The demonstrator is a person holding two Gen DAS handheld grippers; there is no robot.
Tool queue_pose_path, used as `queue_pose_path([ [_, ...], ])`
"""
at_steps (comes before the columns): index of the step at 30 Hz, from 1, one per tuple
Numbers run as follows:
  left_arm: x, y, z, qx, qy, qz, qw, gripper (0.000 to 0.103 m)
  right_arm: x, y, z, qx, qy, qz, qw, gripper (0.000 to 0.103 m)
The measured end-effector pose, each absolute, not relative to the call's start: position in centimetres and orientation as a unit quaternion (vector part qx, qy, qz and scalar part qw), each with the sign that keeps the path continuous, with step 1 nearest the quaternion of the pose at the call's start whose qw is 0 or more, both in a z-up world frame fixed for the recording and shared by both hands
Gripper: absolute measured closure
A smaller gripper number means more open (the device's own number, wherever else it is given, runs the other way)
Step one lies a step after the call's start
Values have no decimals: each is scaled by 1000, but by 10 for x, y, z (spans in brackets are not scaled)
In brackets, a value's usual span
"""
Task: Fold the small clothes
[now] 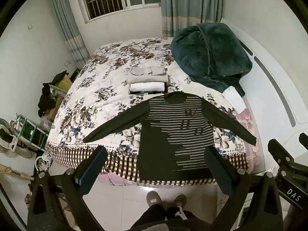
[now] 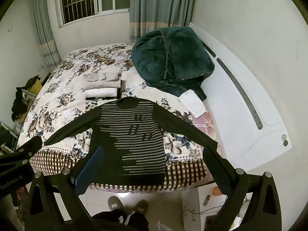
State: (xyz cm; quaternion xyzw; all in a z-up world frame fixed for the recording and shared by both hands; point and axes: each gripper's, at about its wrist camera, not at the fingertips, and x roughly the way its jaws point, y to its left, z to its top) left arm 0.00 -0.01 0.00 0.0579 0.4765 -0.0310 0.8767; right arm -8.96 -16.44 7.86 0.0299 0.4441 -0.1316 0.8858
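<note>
Left wrist view, swept left to right: clutter and a green rack (image 1: 28, 129) on the floor beside the bed (image 1: 80, 104); left gripper (image 1: 156, 154) held above the floor at the bed's foot, jaws spread wide, nothing between them. Dark striped sweater (image 1: 173, 134) laid flat on the floral bedspread at the near edge, sleeves stretched out to both sides, hem hanging over the checked border. Behind its collar, a stack of folded clothes (image 1: 147, 80), grey on top, white below. Further right, a dark green blanket (image 1: 209, 52) heaped near the white headboard (image 1: 269, 88), then part of the other tool at the frame's edge. Right wrist view: right gripper (image 2: 152, 154) likewise spread wide and empty, sweater seen between its fingers but untouched, slippered feet (image 2: 127, 204) below on the tiles.
</note>
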Motion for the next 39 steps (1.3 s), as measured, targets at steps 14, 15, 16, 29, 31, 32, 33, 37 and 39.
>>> queue_pose_path([
  [14, -2, 4, 4, 58, 473, -31, 878, 0, -90, -165, 80, 26, 442, -133, 887, 0],
  [15, -2, 4, 5, 58, 473, -32, 879, 0, -90, -166, 80, 26, 441, -133, 887, 0],
  [16, -2, 4, 4, 58, 473, -31, 879, 0, -90, -166, 80, 26, 440, -133, 888, 0],
  [29, 3, 19, 14, 49, 468, -21, 882, 0, -85, -160, 90, 25, 435, -125, 892, 0],
  [31, 3, 18, 13, 48, 467, -21, 883, 0, -85, -159, 90, 24, 434, -126, 892, 0],
  [32, 2, 18, 13, 49, 468, -21, 882, 0, -85, -159, 90, 24, 434, -126, 892, 0],
  [33, 3, 18, 13, 49, 467, -21, 882, 0, -86, -159, 90, 24, 434, -126, 892, 0],
  [37, 2, 18, 13, 48, 467, -21, 883, 0, -86, -158, 91, 24, 433, -126, 892, 0],
  [39, 2, 18, 13, 49, 466, -22, 883, 0, -87, -158, 90, 24, 433, -126, 892, 0],
])
